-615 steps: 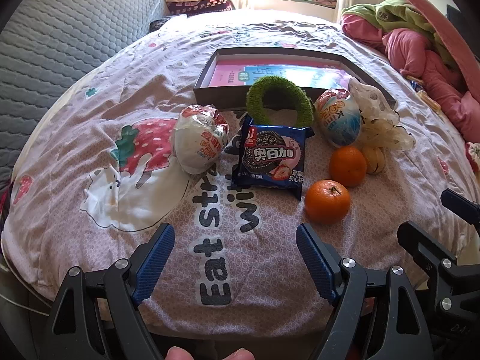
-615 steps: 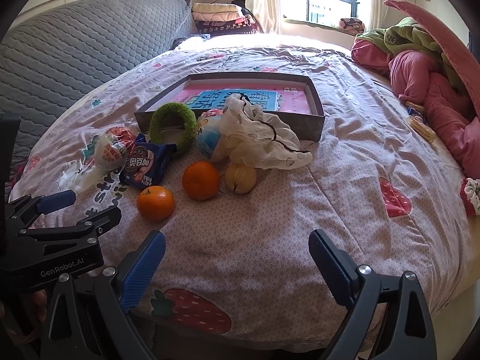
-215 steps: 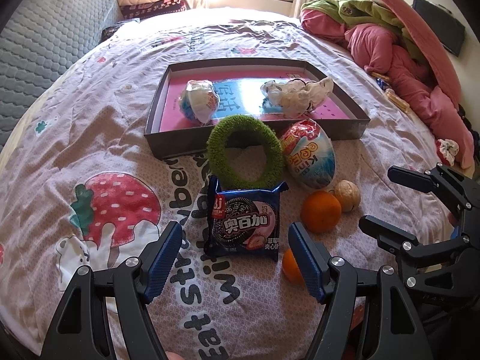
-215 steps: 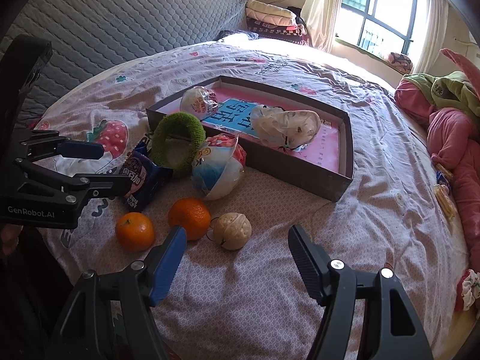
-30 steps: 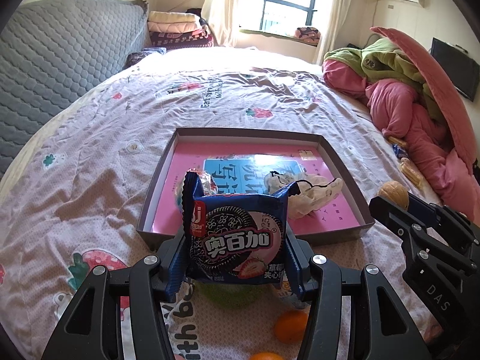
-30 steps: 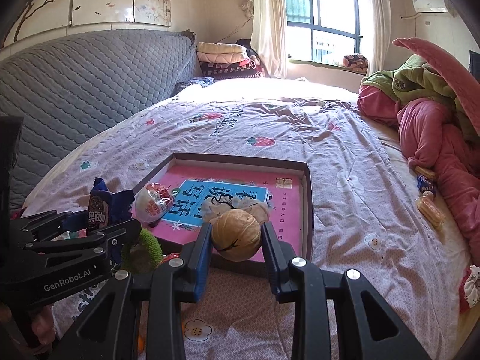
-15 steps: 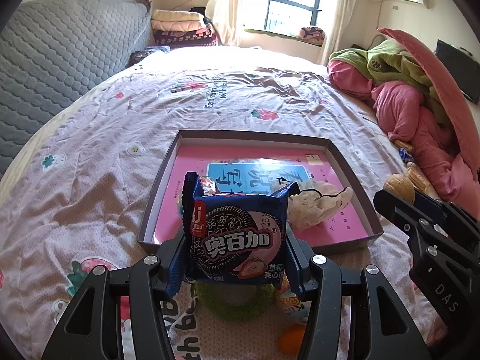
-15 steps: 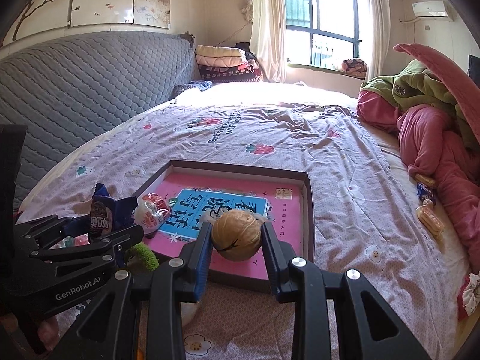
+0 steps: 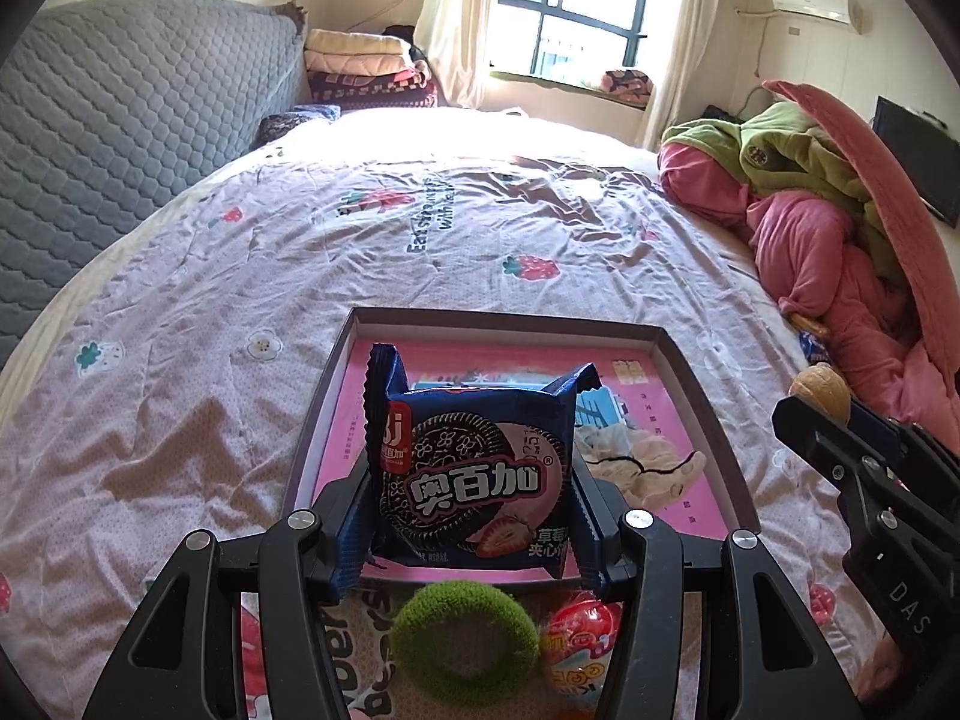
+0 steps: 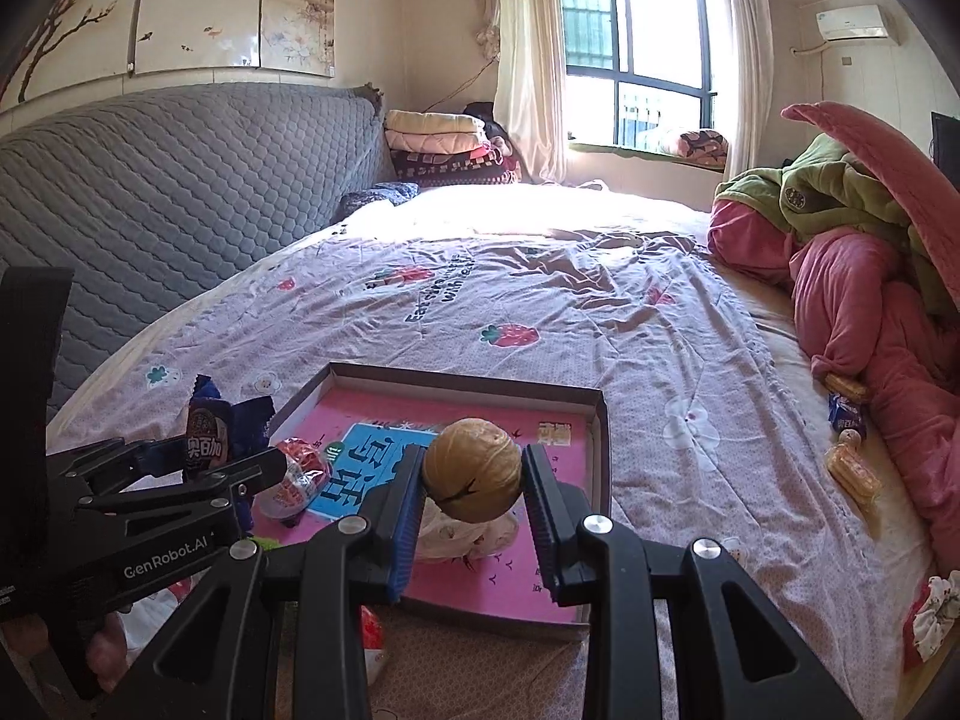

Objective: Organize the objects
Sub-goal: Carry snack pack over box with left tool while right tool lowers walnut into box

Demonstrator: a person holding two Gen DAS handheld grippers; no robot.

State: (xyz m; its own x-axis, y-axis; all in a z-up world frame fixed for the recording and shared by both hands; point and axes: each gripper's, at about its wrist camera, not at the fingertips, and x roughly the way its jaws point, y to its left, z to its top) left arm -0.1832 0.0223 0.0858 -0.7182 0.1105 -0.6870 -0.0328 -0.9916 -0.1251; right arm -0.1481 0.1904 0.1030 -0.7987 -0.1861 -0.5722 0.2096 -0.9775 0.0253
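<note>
Moved: I've carried both loads up over the tray [image 9: 690, 372].
Left tongs [image 9: 471, 516]: clamp blue "奥百加" cookie packet [image 9: 474, 480].
Right tongs [image 10: 471, 495]: pinch tan walnut [image 10: 472, 469].

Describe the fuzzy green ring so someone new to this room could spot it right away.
Find the shallow pink-bottomed tray on the bed. The green ring lies on the bedspread just outside its near edge, beside a foil-wrapped toy egg; it alone is fuzzy and has a hole.
</note>
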